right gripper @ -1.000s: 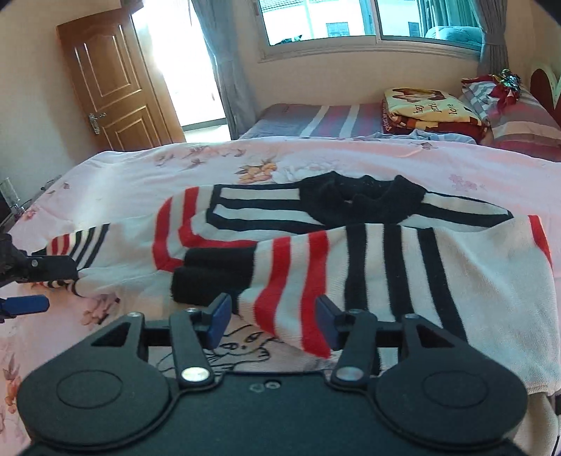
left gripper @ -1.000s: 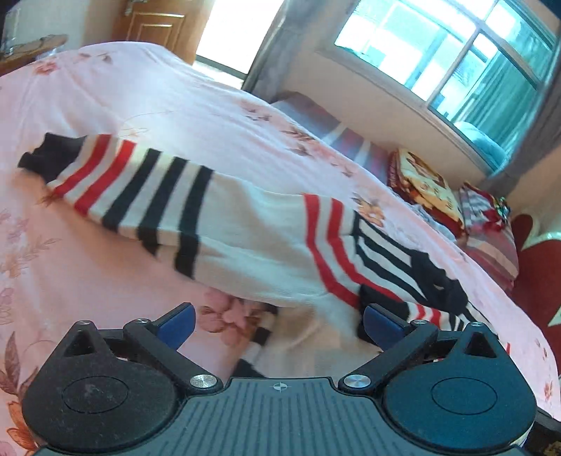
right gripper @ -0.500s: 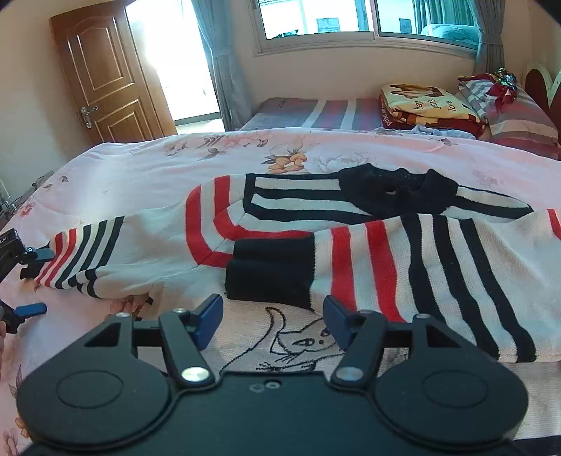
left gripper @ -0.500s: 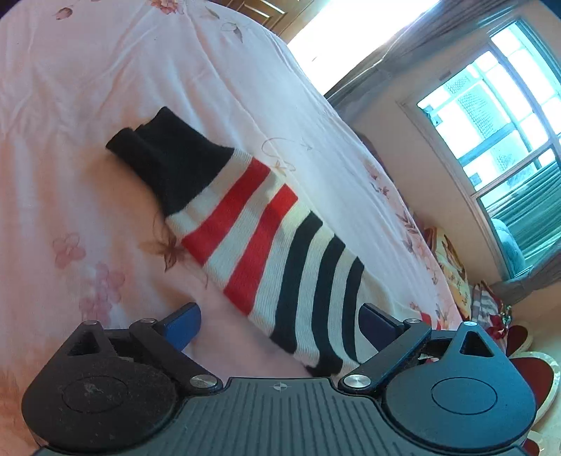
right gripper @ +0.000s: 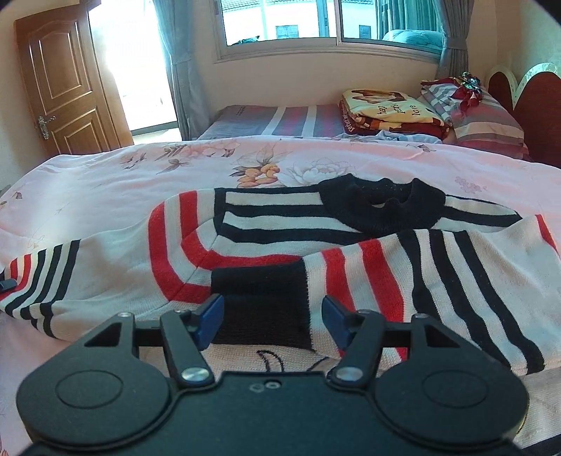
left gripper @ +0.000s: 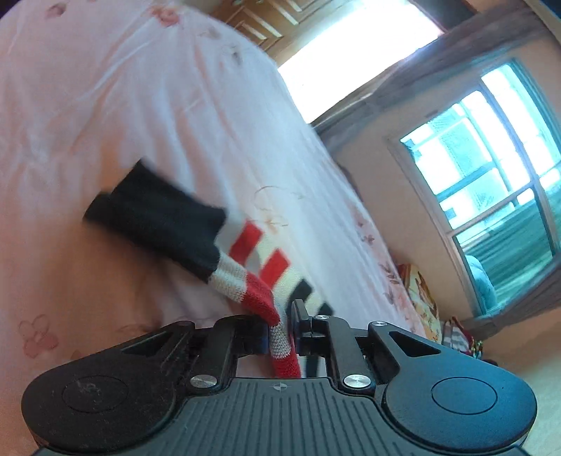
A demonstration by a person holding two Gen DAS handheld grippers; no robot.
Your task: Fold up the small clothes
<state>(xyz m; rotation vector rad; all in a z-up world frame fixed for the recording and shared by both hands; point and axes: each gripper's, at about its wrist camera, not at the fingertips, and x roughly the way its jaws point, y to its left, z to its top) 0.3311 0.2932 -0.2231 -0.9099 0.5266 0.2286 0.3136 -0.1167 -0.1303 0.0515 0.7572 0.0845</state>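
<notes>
A red, white and black striped sweater (right gripper: 280, 224) lies spread on the pink bedspread (right gripper: 105, 182). Its one sleeve (left gripper: 245, 280) runs out to the left and ends in a black cuff (left gripper: 157, 221). My left gripper (left gripper: 282, 326) is closing, and its pads pinch a fold of that sleeve at the red and white stripes. The other sleeve is folded across the body, its black cuff (right gripper: 259, 308) lying between the fingers of my right gripper (right gripper: 271, 315). That gripper is open, with its blue pads apart from the knit.
Folded blankets (right gripper: 389, 112) and a striped pillow (right gripper: 484, 119) sit at the far right by a red headboard (right gripper: 526, 101). A wooden door (right gripper: 66, 84) stands far left, and a window (right gripper: 315, 24) behind the bed. Bare bedspread lies left of the sleeve.
My left gripper has come down onto the outstretched sleeve and shut on it near the red stripes. My right gripper has moved closer over the folded sleeve's black cuff.
</notes>
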